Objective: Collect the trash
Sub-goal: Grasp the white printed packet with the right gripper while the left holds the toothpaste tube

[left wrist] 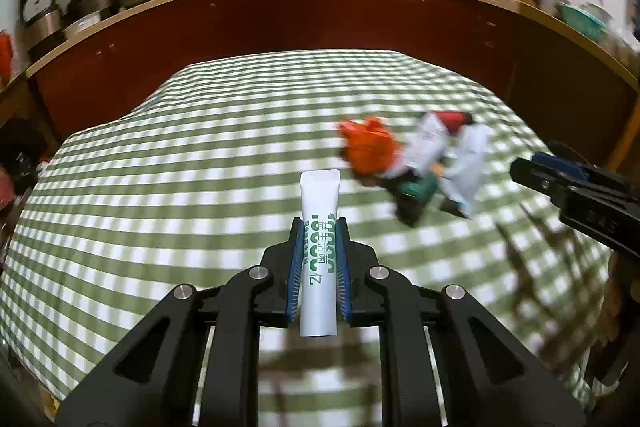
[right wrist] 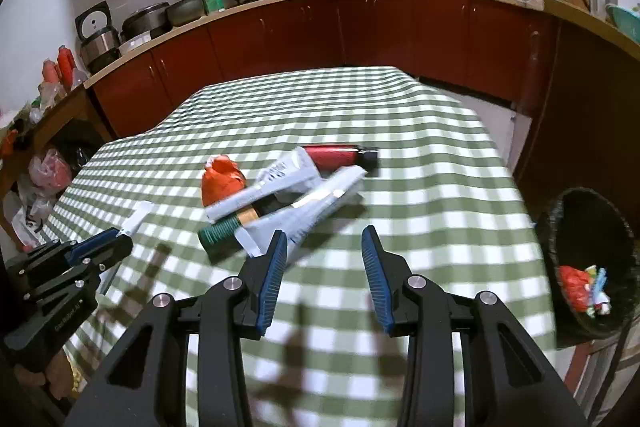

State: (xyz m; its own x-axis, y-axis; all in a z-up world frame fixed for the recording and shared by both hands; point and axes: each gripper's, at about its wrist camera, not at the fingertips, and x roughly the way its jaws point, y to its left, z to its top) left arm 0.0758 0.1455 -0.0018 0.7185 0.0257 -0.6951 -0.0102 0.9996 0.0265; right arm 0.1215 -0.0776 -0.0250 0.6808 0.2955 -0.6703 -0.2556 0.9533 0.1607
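Above the checked bench [right wrist: 400,115]: my left tongs [left wrist: 319,227] pinch a white tube [left wrist: 320,251]; my right tongs [right wrist: 324,247] stand half-wide, empty. Remaining trash pile [right wrist: 280,195] lies mid-bench; bin [right wrist: 560,211] beside its edge. Risk: tube slipping in transit. Pile contents blurred, possibly tubes.

The white tube [left wrist: 319,259] carries green print, perhaps "10000".

Checked table [right wrist: 360,99] bears orange wrapper [right wrist: 222,183] and tubes [right wrist: 304,187].
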